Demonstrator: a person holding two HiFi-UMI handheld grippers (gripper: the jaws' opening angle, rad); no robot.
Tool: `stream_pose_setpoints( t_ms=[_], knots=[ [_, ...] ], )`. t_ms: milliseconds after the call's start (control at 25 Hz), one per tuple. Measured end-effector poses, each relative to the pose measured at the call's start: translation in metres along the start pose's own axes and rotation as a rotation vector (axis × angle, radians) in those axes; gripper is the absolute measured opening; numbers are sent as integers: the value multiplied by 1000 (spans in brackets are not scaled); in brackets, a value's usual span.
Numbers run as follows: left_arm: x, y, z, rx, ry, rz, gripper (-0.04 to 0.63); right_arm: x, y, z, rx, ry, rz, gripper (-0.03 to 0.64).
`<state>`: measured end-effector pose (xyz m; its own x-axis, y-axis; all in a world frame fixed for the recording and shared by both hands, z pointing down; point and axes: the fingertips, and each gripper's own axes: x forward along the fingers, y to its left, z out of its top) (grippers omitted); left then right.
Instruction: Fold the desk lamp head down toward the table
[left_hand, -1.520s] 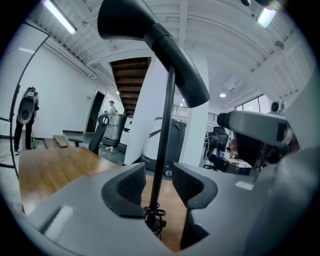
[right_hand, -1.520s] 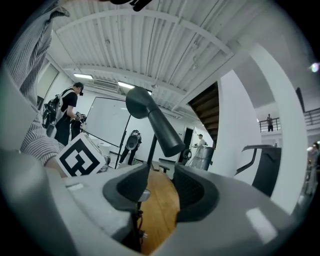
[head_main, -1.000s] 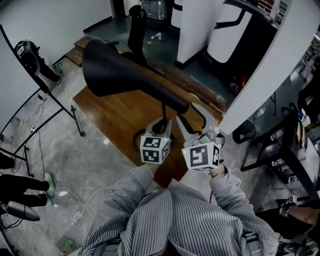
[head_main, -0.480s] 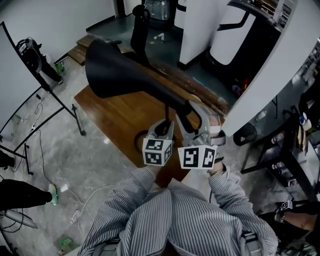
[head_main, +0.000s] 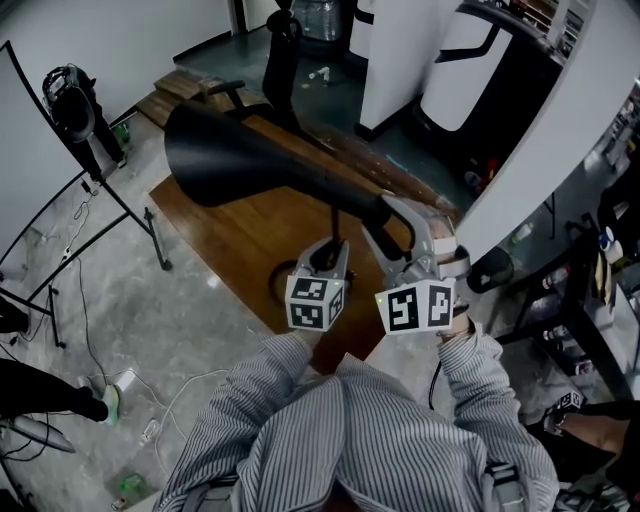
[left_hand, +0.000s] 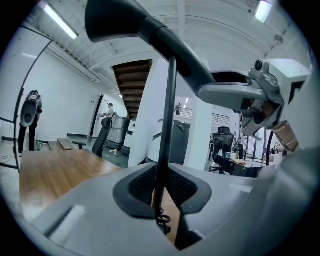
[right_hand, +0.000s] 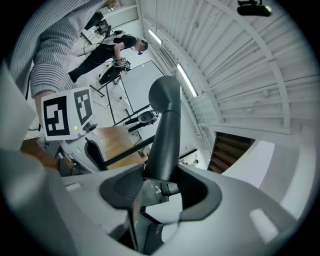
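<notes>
The thin pole (left_hand: 169, 110) of the black desk lamp (head_main: 310, 185) is gripped by the left gripper (left_hand: 159, 192), with both pads pressed on it. The thick neck (right_hand: 165, 135) behind the lamp head (head_main: 225, 155) is clamped between the jaws of the right gripper (right_hand: 160, 182). The lamp is stood on the wooden table (head_main: 230, 240), close to the person. The big cone-shaped head is held high above the table, pointed away to the left, and is not yet folded down.

One lamp (head_main: 240, 160), two tongs (head_main: 327, 258) (head_main: 405, 225), one table (head_main: 230, 230)
</notes>
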<state>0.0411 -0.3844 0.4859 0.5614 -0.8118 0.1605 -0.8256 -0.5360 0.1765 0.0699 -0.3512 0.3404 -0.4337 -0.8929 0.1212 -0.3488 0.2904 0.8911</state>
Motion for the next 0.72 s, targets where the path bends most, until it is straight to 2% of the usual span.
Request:
stream_pose_setpoints(
  t_ms=[280, 720],
  knots=[
    [-1, 0, 0, -6, -3, -9, 49, -6, -11, 2, -133, 15, 104, 210],
    [-1, 1, 1, -16, -1, -8, 49, -9, -38, 12, -511, 129, 290, 210]
  ],
)
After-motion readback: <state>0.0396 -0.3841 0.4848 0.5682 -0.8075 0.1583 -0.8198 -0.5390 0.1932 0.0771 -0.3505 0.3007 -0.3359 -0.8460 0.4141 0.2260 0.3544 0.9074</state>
